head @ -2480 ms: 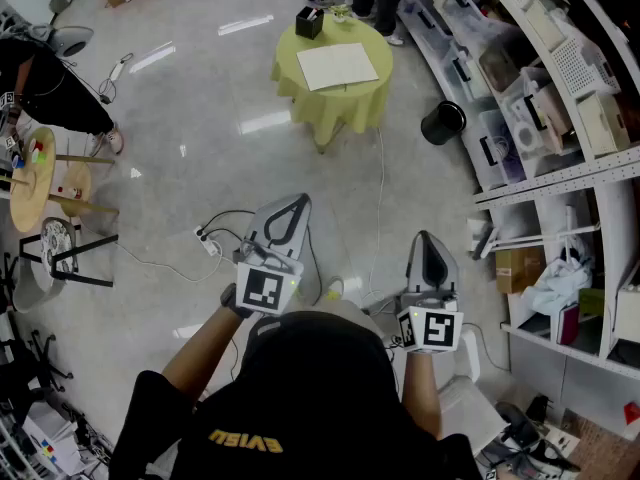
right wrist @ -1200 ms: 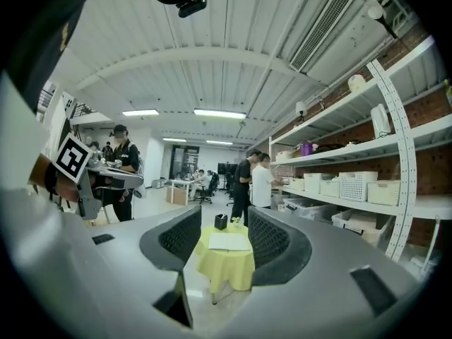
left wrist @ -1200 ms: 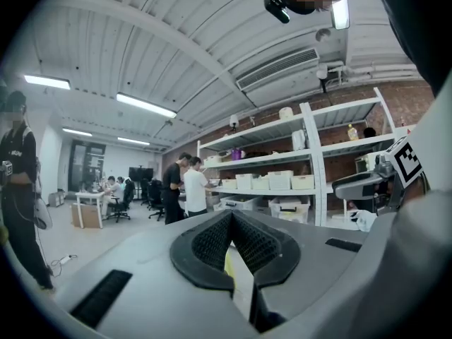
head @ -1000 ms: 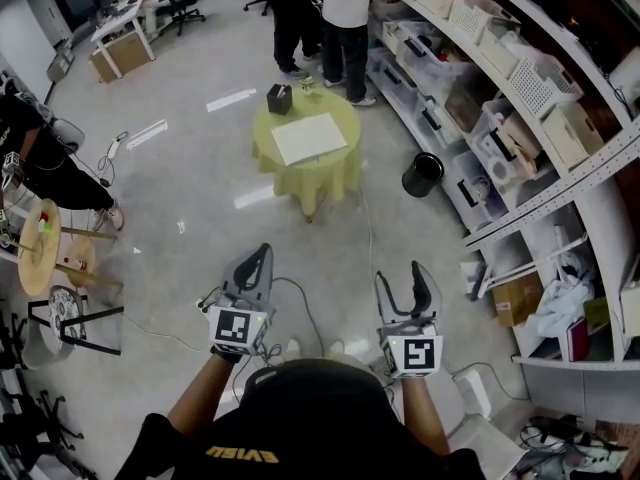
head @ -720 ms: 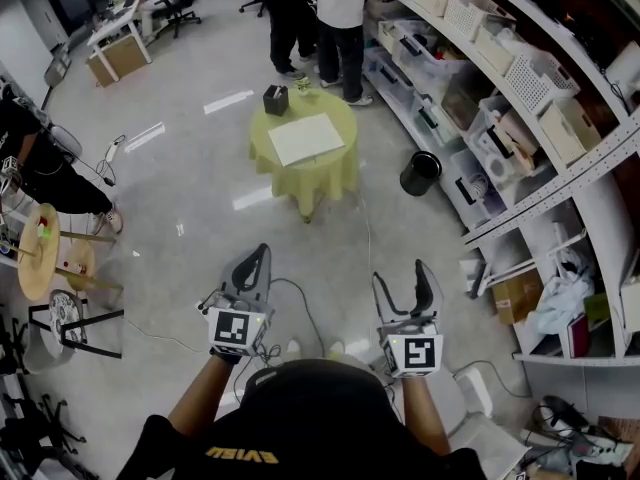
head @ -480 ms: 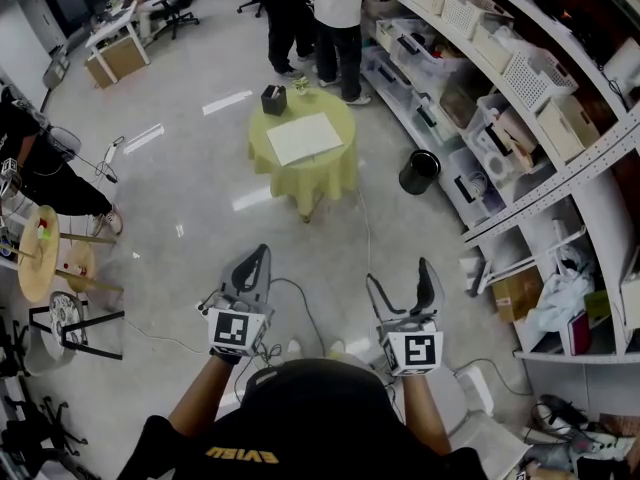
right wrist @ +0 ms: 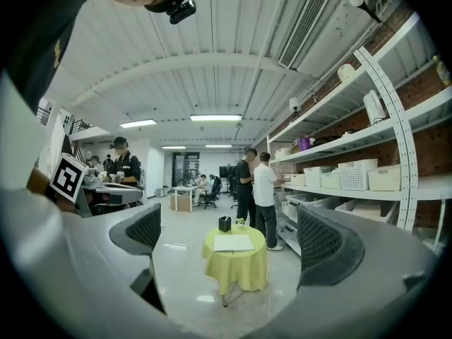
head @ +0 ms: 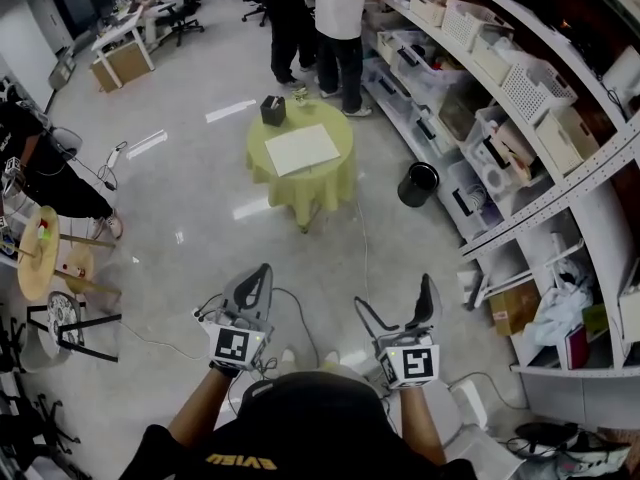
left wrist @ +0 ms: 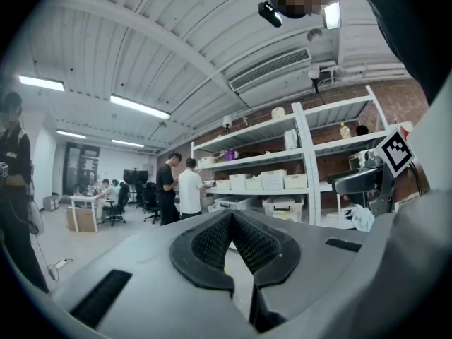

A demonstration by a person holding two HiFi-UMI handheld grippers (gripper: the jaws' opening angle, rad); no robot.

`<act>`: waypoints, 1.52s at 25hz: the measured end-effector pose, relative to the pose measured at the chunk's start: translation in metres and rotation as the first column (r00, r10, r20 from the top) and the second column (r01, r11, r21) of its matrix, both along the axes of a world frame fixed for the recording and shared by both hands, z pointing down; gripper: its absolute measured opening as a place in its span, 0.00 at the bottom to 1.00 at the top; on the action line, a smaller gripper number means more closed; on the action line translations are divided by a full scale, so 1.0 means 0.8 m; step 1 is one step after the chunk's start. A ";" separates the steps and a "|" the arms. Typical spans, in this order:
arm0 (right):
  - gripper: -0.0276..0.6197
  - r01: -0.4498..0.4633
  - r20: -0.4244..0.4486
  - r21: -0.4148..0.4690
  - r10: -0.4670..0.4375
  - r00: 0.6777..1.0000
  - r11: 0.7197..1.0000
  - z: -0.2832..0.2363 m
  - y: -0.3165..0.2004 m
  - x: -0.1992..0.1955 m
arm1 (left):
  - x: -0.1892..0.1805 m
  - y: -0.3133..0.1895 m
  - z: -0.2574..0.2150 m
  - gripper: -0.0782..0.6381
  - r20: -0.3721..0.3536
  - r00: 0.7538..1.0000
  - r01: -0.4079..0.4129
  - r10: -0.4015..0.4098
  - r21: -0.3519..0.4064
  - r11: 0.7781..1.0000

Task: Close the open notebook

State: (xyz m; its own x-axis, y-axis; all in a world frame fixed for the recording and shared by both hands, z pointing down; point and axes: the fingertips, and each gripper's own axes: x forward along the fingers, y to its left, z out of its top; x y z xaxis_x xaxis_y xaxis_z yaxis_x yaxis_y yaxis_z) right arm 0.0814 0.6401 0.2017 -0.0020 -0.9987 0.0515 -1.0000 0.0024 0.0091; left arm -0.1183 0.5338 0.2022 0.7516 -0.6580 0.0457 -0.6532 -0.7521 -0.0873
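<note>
The open notebook (head: 295,150) lies flat, white pages up, on a small round table with a yellow cloth (head: 318,182), far ahead across the floor. The right gripper view shows the notebook (right wrist: 233,243) on the table (right wrist: 239,268), framed between the jaws. My right gripper (head: 395,296) (right wrist: 229,219) points level at the table; its jaws are opening wide with nothing between them. My left gripper (head: 260,272) (left wrist: 232,215) is shut and empty, its pads meeting at the tips. Both are held close to the body, well short of the table.
A small black box (head: 273,110) stands at the table's far edge. Two people (head: 322,13) stand just beyond it. Shelves with crates (head: 520,98) line the right side, with a black bin (head: 417,183) beside them. Cables (head: 300,303) trail on the floor; wooden stools (head: 40,233) stand at left.
The right gripper's jaws have spread from a narrow gap to wide apart. Both grippers sit a little lower in the head view. The left gripper stays shut.
</note>
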 end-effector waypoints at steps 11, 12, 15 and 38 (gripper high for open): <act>0.92 0.044 0.023 -0.005 -0.044 0.999 0.999 0.016 0.006 0.047 | 0.030 0.014 0.002 0.12 0.041 0.996 0.082 -0.082 0.012 0.997; 0.92 0.054 0.028 -0.010 -0.053 0.998 0.999 0.020 0.007 0.049 | 0.029 0.016 0.003 0.12 0.046 0.994 0.097 -0.097 0.010 0.995; 0.92 0.085 0.037 -0.023 -0.084 0.996 0.996 0.031 0.002 0.059 | 0.024 0.016 0.006 0.12 0.064 0.986 0.153 -0.152 -0.002 0.988; 0.91 0.086 0.036 -0.089 -0.083 0.996 0.992 0.028 -0.285 0.045 | 0.016 -0.262 0.029 0.12 0.031 0.988 0.149 -0.148 -0.035 0.988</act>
State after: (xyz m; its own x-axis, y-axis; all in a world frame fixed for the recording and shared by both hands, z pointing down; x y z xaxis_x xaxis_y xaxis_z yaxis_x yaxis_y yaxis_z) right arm 0.1171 0.4121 0.2243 -0.0888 -0.9861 0.1403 -0.9959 0.0858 -0.0273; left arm -0.1058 0.3242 0.2257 0.6435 -0.7599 0.0919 -0.7557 -0.6498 -0.0814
